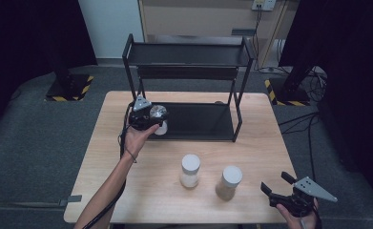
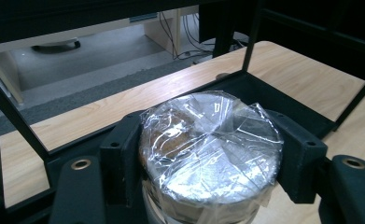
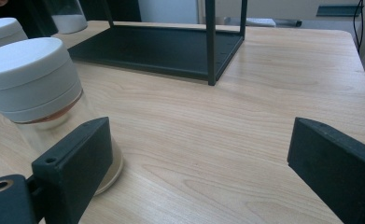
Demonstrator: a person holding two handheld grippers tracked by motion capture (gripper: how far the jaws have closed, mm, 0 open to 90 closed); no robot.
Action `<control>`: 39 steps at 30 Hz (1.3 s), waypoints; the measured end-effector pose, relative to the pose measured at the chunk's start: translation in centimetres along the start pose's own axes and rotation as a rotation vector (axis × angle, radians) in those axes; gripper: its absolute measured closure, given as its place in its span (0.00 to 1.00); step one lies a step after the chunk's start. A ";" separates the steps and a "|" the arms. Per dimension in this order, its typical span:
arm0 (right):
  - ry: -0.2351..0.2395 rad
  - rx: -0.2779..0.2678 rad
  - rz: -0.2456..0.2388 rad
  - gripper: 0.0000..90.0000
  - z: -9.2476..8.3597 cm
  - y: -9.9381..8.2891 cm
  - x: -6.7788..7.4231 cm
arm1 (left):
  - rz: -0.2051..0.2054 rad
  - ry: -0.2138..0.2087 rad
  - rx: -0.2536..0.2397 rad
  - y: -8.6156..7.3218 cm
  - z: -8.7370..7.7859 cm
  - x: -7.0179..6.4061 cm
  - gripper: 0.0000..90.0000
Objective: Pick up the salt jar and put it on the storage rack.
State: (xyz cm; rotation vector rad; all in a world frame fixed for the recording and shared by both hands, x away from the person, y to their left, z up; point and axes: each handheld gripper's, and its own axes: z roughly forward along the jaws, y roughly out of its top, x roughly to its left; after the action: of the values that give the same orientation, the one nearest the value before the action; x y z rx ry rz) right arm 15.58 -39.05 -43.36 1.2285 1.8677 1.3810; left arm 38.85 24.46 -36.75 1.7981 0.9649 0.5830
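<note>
We see a foil-and-film-capped jar (image 2: 211,154) upright at the black rack's (image 1: 193,121) lower-shelf left edge; two white-lidded jars (image 1: 190,170) (image 1: 229,182) stand upright on the table (image 1: 141,191) in front.

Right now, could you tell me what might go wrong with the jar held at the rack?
The left gripper clamps the wrapped jar by its film-covered top, so it might slip. The rack frame stands close, so a bump is possible. The open right gripper sits beside a white-lidded jar and could nudge it.

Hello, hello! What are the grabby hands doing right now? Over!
Left gripper shut on foil-topped jar at rack's lower shelf. Right gripper open, holding nothing. Two white-lidded jars waiting on table.
</note>
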 end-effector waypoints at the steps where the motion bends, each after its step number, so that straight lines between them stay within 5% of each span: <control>1: 0.001 0.000 0.002 0.07 0.0 0.0 0.0 | -0.007 0.006 0.002 0.0 0.3 0.1 0.37; 9: 0.002 0.002 0.005 0.08 0.0 0.0 -0.1 | -0.055 0.044 0.015 -0.8 2.4 0.4 0.37; 17: 0.003 0.002 0.008 0.07 0.0 0.0 -0.1 | -0.057 0.074 0.035 -1.5 4.2 0.2 0.37; 39: 0.004 0.002 0.009 0.08 0.0 0.0 -0.2 | -0.060 0.104 0.044 -2.6 5.7 0.2 0.37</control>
State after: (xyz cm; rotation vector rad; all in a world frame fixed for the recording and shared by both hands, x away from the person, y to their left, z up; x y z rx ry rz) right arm 15.64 -39.20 -43.42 1.2371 1.8690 1.3881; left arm 42.26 22.13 -41.48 1.7856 1.1055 0.6270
